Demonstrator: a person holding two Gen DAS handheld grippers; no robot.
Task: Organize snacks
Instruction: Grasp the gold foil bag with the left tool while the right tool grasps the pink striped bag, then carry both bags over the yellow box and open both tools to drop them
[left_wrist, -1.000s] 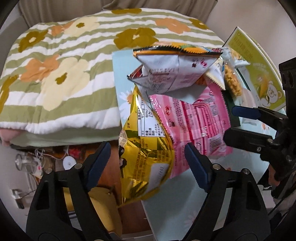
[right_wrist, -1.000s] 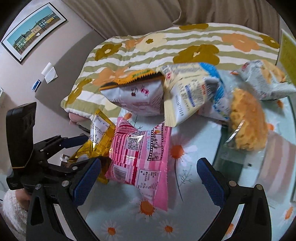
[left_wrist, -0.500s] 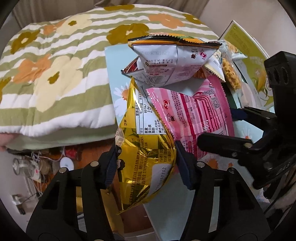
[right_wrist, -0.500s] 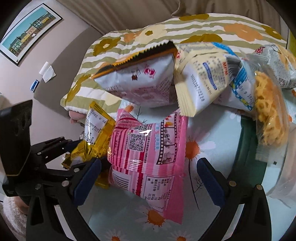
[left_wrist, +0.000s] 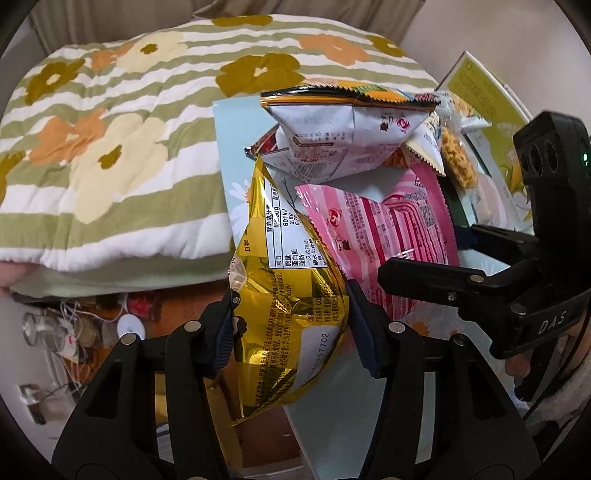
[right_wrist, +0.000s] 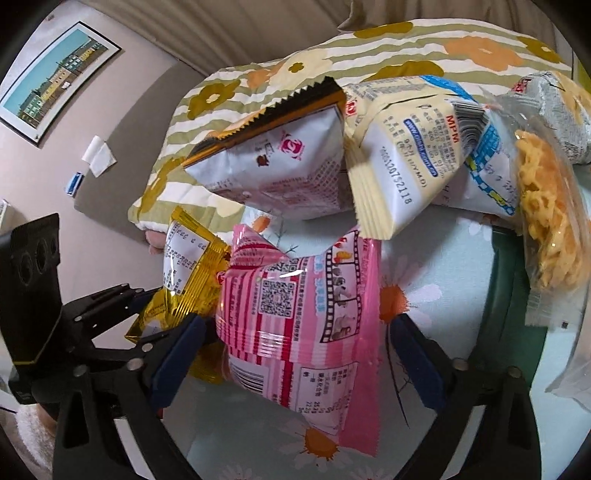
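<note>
A gold foil snack bag (left_wrist: 291, 295) hangs over the table's left edge; my left gripper (left_wrist: 291, 328) is shut on its lower half. It shows in the right wrist view (right_wrist: 184, 280) too, with the left gripper (right_wrist: 147, 306) on it. A pink striped bag (right_wrist: 299, 317) lies on the daisy-print table (right_wrist: 443, 387), also seen in the left wrist view (left_wrist: 384, 236). My right gripper (right_wrist: 295, 362) is open, its pads on either side of the pink bag's lower part; it also shows in the left wrist view (left_wrist: 424, 254).
Behind lie a white bag with an orange top (right_wrist: 280, 162), a cream and blue bag (right_wrist: 410, 147) and a clear bag of yellow crisps (right_wrist: 550, 221). A folded floral quilt (left_wrist: 110, 147) lies at the far left. A green box (left_wrist: 484, 96) stands at the right.
My left gripper has moved forward and closed on the gold bag. My right gripper has moved forward so that the pink bag now sits between its open pads.
</note>
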